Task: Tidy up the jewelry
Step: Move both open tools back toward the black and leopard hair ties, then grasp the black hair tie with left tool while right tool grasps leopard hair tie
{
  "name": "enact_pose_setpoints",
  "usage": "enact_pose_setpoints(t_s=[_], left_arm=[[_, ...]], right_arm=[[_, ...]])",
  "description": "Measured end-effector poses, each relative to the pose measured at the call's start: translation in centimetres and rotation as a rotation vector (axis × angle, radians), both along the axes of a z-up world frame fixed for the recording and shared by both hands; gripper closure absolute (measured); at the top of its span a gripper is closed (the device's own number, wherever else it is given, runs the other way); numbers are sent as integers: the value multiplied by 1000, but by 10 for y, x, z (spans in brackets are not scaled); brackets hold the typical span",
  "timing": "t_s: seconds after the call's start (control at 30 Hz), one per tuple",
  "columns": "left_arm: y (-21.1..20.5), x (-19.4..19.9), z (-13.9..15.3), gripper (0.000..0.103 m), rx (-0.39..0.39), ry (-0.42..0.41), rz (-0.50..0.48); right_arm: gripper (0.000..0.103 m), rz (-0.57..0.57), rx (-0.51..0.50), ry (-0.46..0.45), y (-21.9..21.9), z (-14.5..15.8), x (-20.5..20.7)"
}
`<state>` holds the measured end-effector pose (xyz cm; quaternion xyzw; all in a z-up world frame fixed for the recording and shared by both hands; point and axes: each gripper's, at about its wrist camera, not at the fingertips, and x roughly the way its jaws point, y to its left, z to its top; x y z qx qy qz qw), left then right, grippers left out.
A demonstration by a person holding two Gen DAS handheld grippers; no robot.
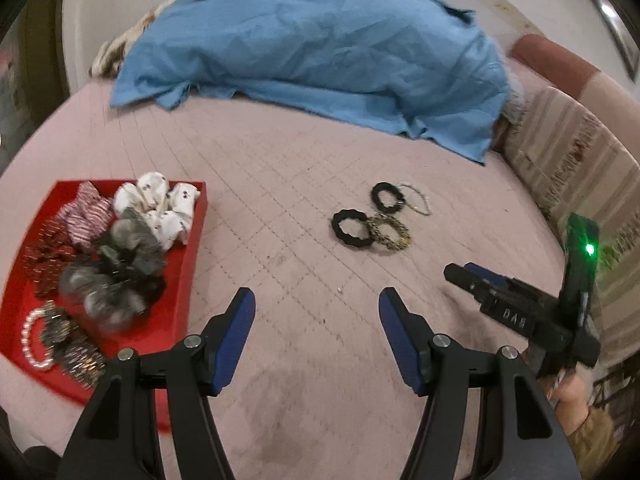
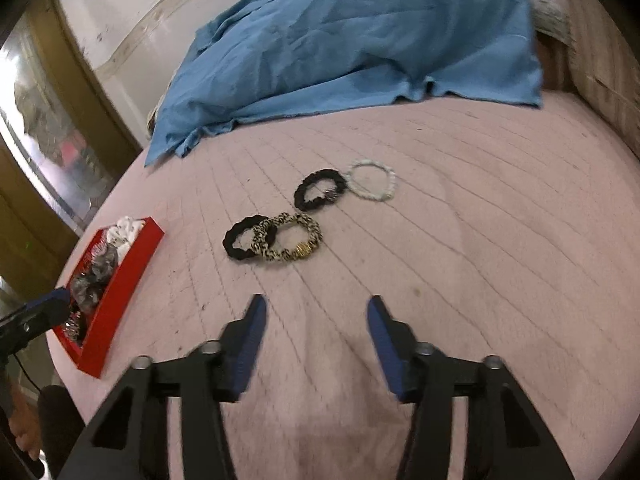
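A red tray [image 1: 182, 276] at the left of the pink bed holds several scrunchies and a pearl bracelet [image 1: 30, 338]; it also shows in the right wrist view [image 2: 120, 300]. On the bedspread lie a black scrunchie [image 1: 351, 228] [image 2: 244, 238], a leopard-print scrunchie [image 1: 390, 232] [image 2: 288, 237], a second black scrunchie [image 1: 387, 196] [image 2: 320, 189] and a white bead bracelet [image 1: 418, 199] [image 2: 373, 180]. My left gripper [image 1: 317, 304] is open and empty, short of them. My right gripper [image 2: 316, 308] is open and empty, also short of them; it also shows in the left wrist view [image 1: 460, 272].
A blue cloth [image 1: 312, 52] [image 2: 360, 40] covers the far part of the bed. A striped cushion [image 1: 576, 160] lies at the right edge. A wall and a wooden door frame [image 2: 44, 128] stand to the left.
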<state>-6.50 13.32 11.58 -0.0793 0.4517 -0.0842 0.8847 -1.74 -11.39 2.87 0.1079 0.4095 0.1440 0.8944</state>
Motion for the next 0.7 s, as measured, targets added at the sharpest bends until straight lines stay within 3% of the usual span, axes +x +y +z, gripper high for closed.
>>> enact_pose_setpoints(t_s=[0.13,0.3,0.5,0.7], left_arm=[[-5,36,-15,44,-32,47,21],[-16,82,-44,67,-41,122,17],[-22,121,-67,69,-104,157,32],[-33,143,-83,69,-92,175,4]], right_arm=[[60,41,-18,-1,11,-10,21],[60,51,4,5,13,-16,43],[70,66,17,8,17,-20,66],[71,79,7,21,21,-26,79]])
